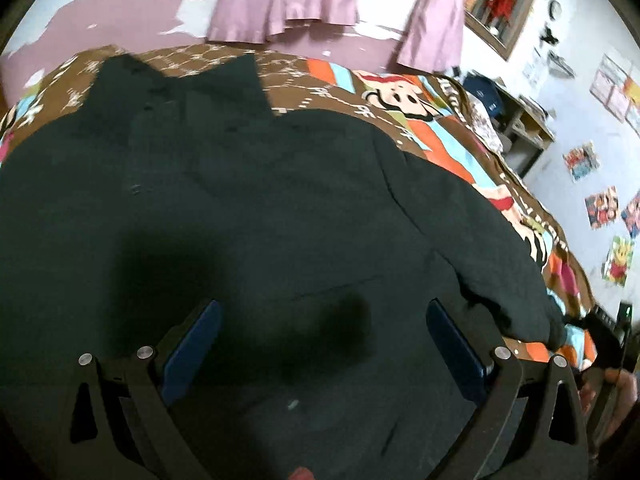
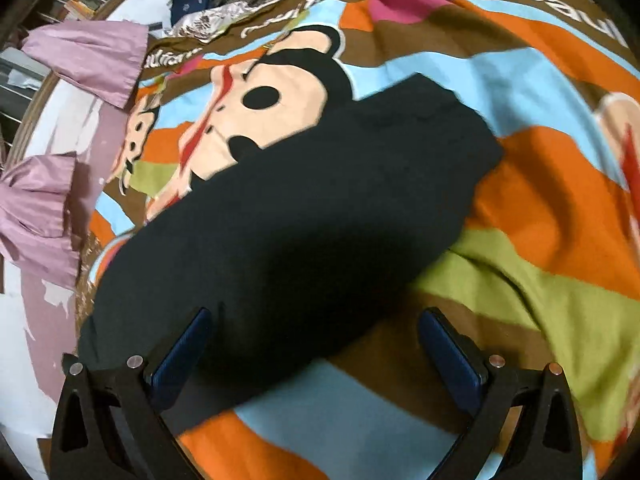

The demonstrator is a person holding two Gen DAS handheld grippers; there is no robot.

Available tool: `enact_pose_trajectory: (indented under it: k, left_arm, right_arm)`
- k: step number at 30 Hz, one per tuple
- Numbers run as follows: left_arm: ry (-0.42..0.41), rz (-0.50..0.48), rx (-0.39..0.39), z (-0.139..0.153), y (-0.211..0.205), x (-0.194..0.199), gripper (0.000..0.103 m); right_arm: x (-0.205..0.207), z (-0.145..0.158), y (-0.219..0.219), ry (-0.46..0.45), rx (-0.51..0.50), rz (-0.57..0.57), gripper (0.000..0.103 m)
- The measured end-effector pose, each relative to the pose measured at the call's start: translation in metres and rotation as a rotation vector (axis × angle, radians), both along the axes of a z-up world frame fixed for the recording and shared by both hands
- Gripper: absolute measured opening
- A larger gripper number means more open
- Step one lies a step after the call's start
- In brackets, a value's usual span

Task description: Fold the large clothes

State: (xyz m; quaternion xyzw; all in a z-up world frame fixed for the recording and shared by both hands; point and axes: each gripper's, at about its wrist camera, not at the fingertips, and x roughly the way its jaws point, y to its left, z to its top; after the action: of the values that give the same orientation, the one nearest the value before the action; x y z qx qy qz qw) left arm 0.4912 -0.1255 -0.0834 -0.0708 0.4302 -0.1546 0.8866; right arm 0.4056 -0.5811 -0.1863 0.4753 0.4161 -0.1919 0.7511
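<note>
One dark garment, one cartoon bedspread, two grippers — left, right — two pink curtains.

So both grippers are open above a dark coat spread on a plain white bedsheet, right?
Not quite: the bedsheet is not plain white but brightly striped with cartoon monkey faces, as the right wrist view shows. The left gripper and right gripper are open above the dark coat.

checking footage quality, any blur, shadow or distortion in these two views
Left wrist: fisheye bends the bed edge, curtains smeared by motion blur, a dark shadow on the coat. Right wrist: blanket blurred at right, shadow across the sleeve.
</note>
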Motion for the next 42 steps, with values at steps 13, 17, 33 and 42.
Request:
enact_pose_trajectory:
  k: [13, 17, 33, 42]
  left_arm:
    - [0.04, -0.095, 0.181, -0.067, -0.049, 0.019, 0.101]
    - [0.058, -0.094, 0.14, -0.07, -0.038, 0.016, 0.1]
    - [0.071, 0.142, -0.226, 0.031, 0.145, -0.038, 0.1]
    - [0.041, 0.29, -0.392, 0.052, 0.261, -0.102, 0.1]
  right_arm:
    - [0.012, -0.002, -0.01, -0.085, -0.016, -0.053, 0.012]
    - [0.018, 0.046, 0.007, -0.152, -0.201, -0.009, 0.008]
    - [0.047, 0.193, 0.354, -0.586, -1.132, 0.914, 0.007]
    - [0.023, 0.061, 0.502, -0.361, -1.205, 1.622, 0.023]
